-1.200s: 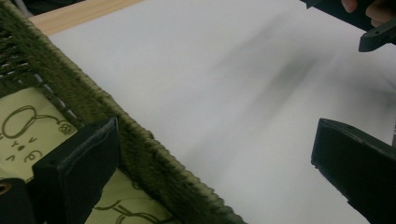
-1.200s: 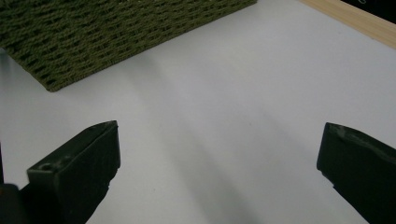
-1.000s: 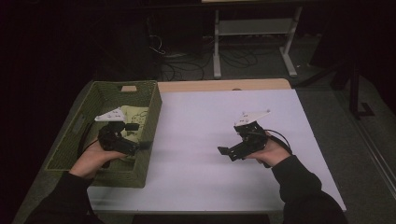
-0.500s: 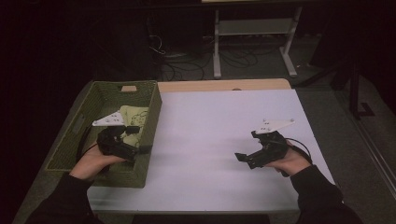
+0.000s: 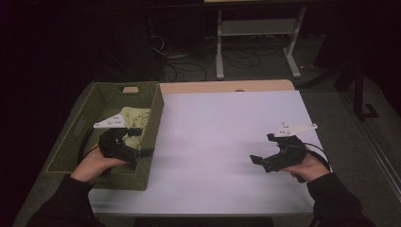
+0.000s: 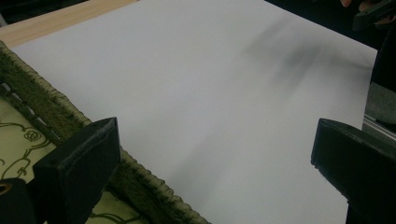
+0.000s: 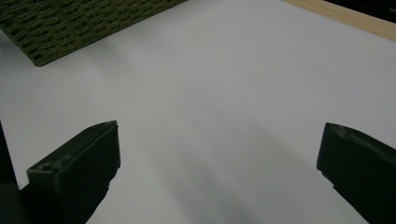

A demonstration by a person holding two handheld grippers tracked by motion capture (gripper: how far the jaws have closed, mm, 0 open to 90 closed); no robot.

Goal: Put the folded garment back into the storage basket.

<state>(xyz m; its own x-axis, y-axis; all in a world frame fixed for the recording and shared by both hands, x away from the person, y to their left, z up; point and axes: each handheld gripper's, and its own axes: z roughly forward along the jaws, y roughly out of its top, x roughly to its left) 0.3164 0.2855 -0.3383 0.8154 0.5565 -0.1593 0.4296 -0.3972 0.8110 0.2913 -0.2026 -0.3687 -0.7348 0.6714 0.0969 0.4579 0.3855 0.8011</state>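
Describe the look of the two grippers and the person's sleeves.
Each gripper, left and right, is black, with two blocky, flat-faced jaws and a pale grey three-cornered plate on top marked with small dark dots. A black cable loops from the left one, another trails from the right. Both sleeves are dark and long.

Basket point(image 5: 85, 124): we saw an olive-green woven box, rectangular and open-topped, standing upright on the left side of the table, a handle slot cut in its far wall.
Basket rim point(image 6: 44, 109): we found it thick and coarse, running just under the near jaw in the left gripper view.
Cloth point(image 5: 135, 117): we saw pale yellow-green fabric with dark line drawings, lying flat inside the basket, toward its far right corner.
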